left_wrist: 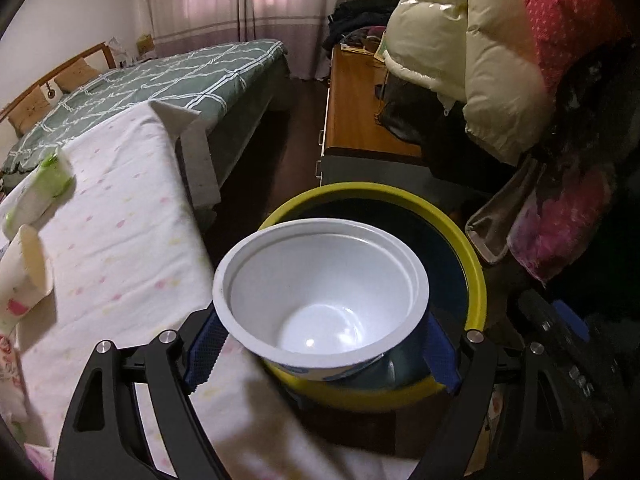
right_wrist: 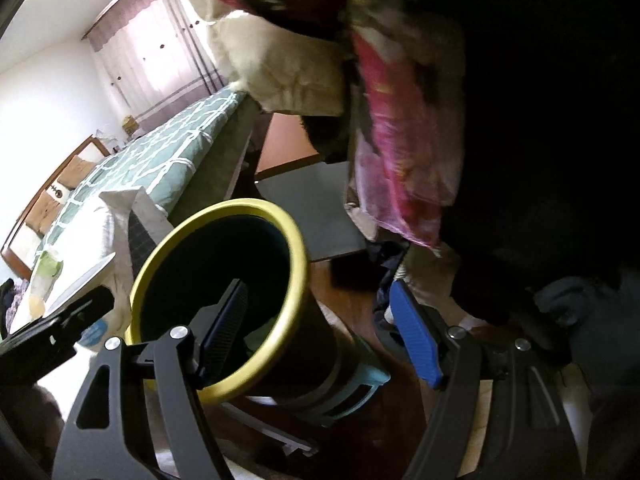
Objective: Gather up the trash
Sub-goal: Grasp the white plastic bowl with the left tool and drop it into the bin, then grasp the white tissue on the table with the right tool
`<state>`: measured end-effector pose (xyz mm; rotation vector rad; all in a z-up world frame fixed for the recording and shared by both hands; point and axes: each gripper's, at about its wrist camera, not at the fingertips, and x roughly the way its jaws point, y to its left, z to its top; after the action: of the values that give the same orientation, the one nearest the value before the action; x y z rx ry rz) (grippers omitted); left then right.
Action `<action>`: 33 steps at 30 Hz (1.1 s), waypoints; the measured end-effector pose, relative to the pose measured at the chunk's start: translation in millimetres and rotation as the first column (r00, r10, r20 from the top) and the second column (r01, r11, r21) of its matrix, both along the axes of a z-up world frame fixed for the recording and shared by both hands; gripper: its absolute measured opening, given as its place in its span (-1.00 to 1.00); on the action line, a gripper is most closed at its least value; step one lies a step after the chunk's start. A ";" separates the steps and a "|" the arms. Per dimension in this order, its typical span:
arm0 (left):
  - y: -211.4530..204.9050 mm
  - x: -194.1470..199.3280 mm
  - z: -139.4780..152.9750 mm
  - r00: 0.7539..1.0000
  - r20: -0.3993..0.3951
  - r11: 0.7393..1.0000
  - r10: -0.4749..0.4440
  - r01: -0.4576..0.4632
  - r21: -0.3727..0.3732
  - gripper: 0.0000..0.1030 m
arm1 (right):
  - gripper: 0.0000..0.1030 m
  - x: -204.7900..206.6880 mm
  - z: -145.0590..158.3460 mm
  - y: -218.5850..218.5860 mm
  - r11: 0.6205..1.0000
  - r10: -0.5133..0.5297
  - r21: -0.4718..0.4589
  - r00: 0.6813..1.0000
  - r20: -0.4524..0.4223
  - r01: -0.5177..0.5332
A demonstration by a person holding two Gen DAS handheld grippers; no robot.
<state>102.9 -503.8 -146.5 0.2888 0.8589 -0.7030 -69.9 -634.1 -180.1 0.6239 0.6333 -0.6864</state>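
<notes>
My left gripper [left_wrist: 320,356] is shut on a white disposable bowl [left_wrist: 320,296] and holds it upright over the mouth of the dark trash bin with a yellow-green rim [left_wrist: 476,280]. In the right wrist view the bin [right_wrist: 296,264] is tilted toward me. My right gripper [right_wrist: 320,336] is open around the bin's wall: the left finger is inside the mouth, the right finger outside. It does not clamp the bin. A paper cup [left_wrist: 24,276] and a green-and-white wrapper [left_wrist: 44,188] lie on the white cloth-covered table [left_wrist: 128,216] at the left.
A bed with a green checked cover [left_wrist: 168,80] stands beyond the table. A wooden cabinet [left_wrist: 356,108] is behind the bin. Cream and pink padded jackets [left_wrist: 480,52] hang at the right, close above the bin. Dark wood floor lies between bed and cabinet.
</notes>
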 end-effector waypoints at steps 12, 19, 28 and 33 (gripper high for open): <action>45.1 -12.3 48.4 0.997 0.058 0.995 0.044 -0.038 -0.092 0.90 | 0.40 14.6 -2.6 15.3 0.999 0.048 0.004 0.999 -0.008 -0.048; 128.8 -42.2 85.8 0.989 0.137 0.992 0.058 -0.042 -0.117 0.90 | 0.41 41.2 9.7 60.5 0.985 0.170 -0.021 0.985 0.006 -0.170; 307.1 -45.2 110.5 0.895 0.222 0.918 0.386 -0.350 -0.185 0.90 | 0.41 97.8 31.7 167.3 0.902 0.427 -0.073 0.904 -0.004 -0.426; 404.7 -46.3 109.7 0.772 0.256 0.812 0.583 -0.543 -0.211 0.90 | 0.41 126.0 52.6 237.9 0.810 0.579 -0.124 0.815 0.015 -0.573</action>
<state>56.6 -99.1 -36.9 0.0118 0.5482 -0.1309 56.0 -396.2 -127.5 0.3092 0.6858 -0.1278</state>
